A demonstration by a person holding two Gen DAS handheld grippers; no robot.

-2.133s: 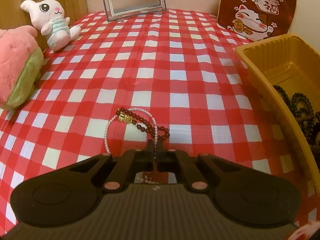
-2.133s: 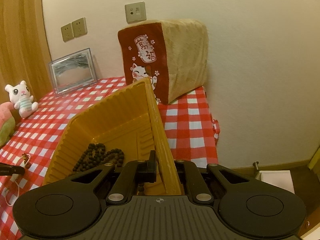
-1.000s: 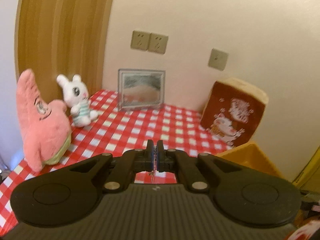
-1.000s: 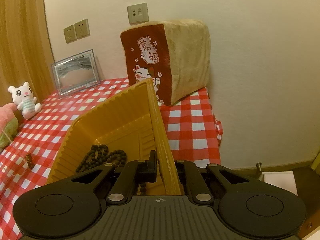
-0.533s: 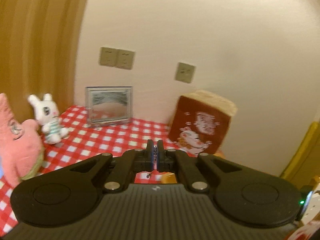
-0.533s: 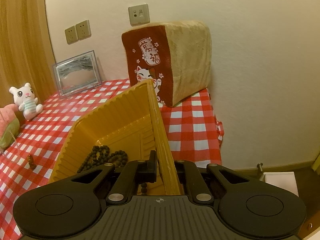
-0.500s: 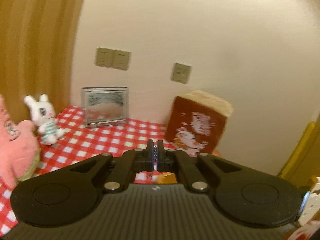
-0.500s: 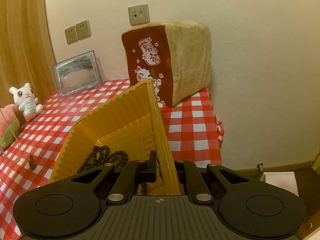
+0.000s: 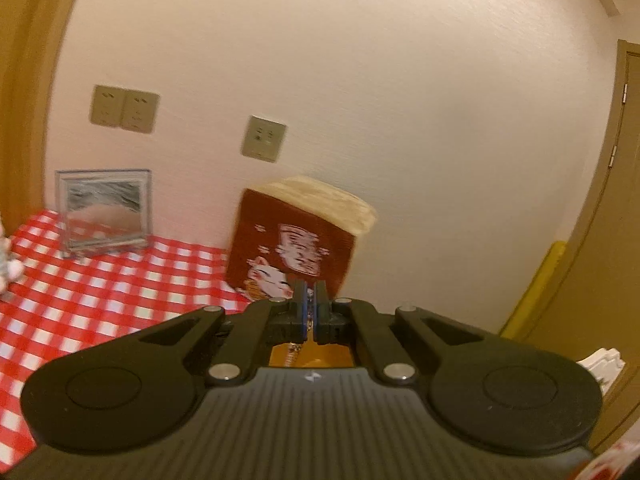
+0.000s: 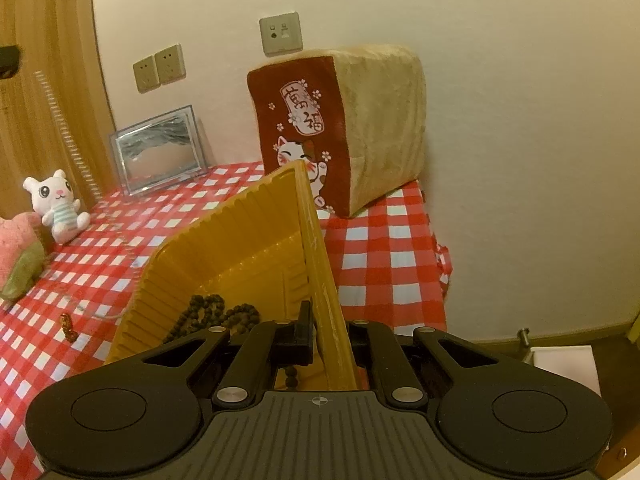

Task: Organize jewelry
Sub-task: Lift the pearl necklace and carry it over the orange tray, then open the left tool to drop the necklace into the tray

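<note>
My right gripper (image 10: 326,328) is shut on the right wall of the yellow tray (image 10: 240,240), which is tipped up on the checked cloth. A dark bead bracelet (image 10: 212,312) lies inside it. My left gripper (image 9: 310,296) is shut, held high and pointing at the cat cushion (image 9: 296,248). A bit of strand (image 9: 294,354) dangles under its fingers, over the yellow tray (image 9: 324,354). In the right wrist view the pearl necklace (image 10: 66,136) hangs in a blurred line from the left gripper's edge (image 10: 8,62) down to the cloth. A dark red bracelet (image 10: 68,326) sits near its lower end.
A cat-print cushion (image 10: 340,128) stands against the wall behind the tray. A framed picture (image 10: 160,148), a white bunny plush (image 10: 56,204) and a pink plush (image 10: 16,248) line the back and left. The table's right edge (image 10: 440,264) drops to the floor.
The left wrist view swung right and upward: the plush toys slid out at the left and the cushion came to the middle. The pearl strand now hangs taller. The right gripper and tray stayed put.
</note>
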